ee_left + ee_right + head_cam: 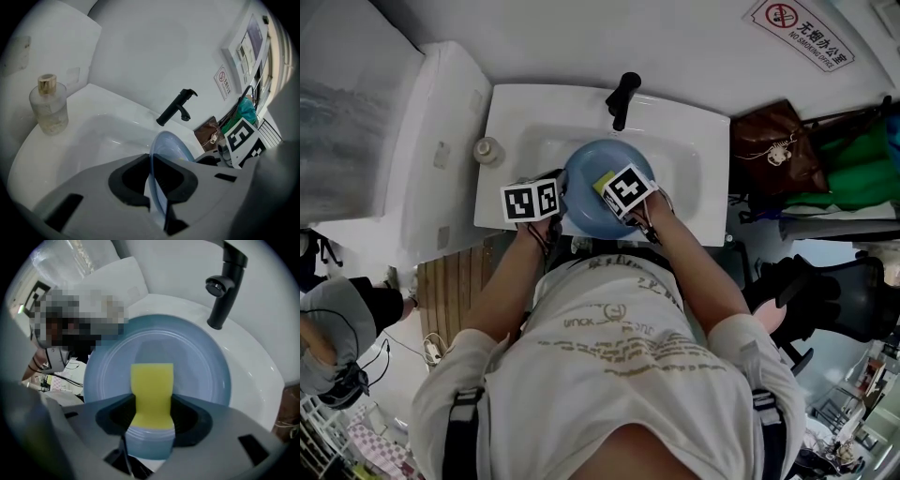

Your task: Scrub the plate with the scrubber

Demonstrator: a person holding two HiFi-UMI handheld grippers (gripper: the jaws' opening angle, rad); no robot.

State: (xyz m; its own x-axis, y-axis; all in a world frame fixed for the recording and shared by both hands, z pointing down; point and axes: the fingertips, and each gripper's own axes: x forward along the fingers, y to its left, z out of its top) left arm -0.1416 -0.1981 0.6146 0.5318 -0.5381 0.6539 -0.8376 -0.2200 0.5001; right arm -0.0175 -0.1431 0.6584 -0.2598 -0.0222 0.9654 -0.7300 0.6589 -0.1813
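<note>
The left gripper [157, 187] is pinching the plate [171, 147] by its rim, holding it tilted over the sink [684, 131] so its face is meeting the right gripper [152, 416]. That one is squeezing the scrubber [151, 385], apparently laying it against the plate's middle for scrubbing.

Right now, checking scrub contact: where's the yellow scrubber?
Right gripper view, centre: the yellow scrubber is pinched in the right claw over the blue plate, held at its rim by the left claw above the sink.
</note>
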